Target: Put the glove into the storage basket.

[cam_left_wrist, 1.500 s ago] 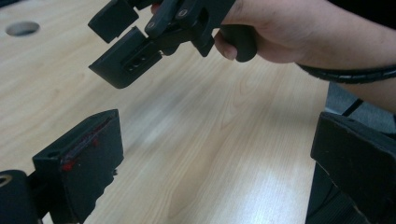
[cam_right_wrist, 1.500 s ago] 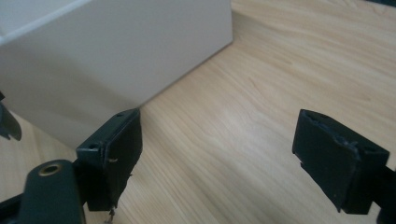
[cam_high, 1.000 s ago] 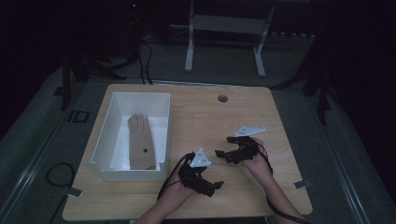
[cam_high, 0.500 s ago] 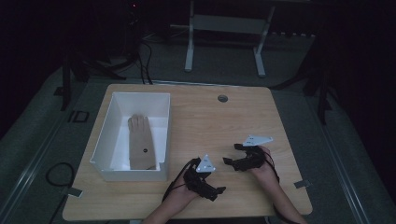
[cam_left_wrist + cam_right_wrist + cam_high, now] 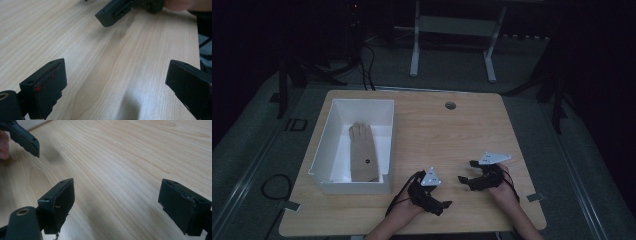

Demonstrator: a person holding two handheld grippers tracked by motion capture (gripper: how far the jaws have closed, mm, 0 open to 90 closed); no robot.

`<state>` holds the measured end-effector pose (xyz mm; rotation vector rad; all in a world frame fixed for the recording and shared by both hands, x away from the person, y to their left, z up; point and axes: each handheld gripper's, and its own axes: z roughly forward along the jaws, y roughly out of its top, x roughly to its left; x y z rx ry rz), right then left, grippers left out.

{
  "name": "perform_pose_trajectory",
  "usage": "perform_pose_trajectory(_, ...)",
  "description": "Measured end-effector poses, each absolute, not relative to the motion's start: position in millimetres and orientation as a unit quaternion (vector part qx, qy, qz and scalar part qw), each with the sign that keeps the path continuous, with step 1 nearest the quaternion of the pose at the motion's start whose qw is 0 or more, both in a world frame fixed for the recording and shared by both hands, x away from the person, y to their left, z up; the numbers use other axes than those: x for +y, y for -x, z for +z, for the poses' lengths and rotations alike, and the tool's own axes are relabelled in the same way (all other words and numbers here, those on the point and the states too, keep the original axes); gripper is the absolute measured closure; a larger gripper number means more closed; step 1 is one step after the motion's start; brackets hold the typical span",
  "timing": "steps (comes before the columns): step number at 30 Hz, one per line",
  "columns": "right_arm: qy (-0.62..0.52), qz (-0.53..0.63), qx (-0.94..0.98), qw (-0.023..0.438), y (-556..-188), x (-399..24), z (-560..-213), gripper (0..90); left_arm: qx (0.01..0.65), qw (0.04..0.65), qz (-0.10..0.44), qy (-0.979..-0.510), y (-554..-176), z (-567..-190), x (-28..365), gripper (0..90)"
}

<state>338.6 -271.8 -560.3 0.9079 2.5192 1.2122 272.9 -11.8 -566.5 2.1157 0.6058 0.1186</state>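
Note:
My left gripper [image 5: 441, 205] rests low on the wooden table [image 5: 452, 135] near its front edge, with a grey plate on top. In the left gripper view its two black jaws stand wide apart over bare wood, so this gripper [image 5: 116, 82] is open and empty. My right gripper [image 5: 466, 171] lies just to the right and points left toward the other one. It is also open [image 5: 117, 200], with nothing between its jaws. A tan glove [image 5: 362, 152] lies flat inside a white bin [image 5: 318, 152] on the left of the table.
A small round grommet [image 5: 450, 105] sits near the table's far edge. The other gripper's jaw [image 5: 117, 12] shows at the top of the left gripper view. A metal stand [image 5: 452, 30] and cables are on the floor beyond the table.
Both hands have drawn back toward the table's front edge with their grippers, the right one dropping lower. The glove and the bin have not moved.

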Motion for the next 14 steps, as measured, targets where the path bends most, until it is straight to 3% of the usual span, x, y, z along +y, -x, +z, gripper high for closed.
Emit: perform_pose_trajectory(14, -0.302, 0.410, 0.852, 0.117, -336.8, -272.3, -563.1, 13.7, 0.245, 0.446, 0.064, -0.859, -270.6, -569.3, -12.1, 2.8)
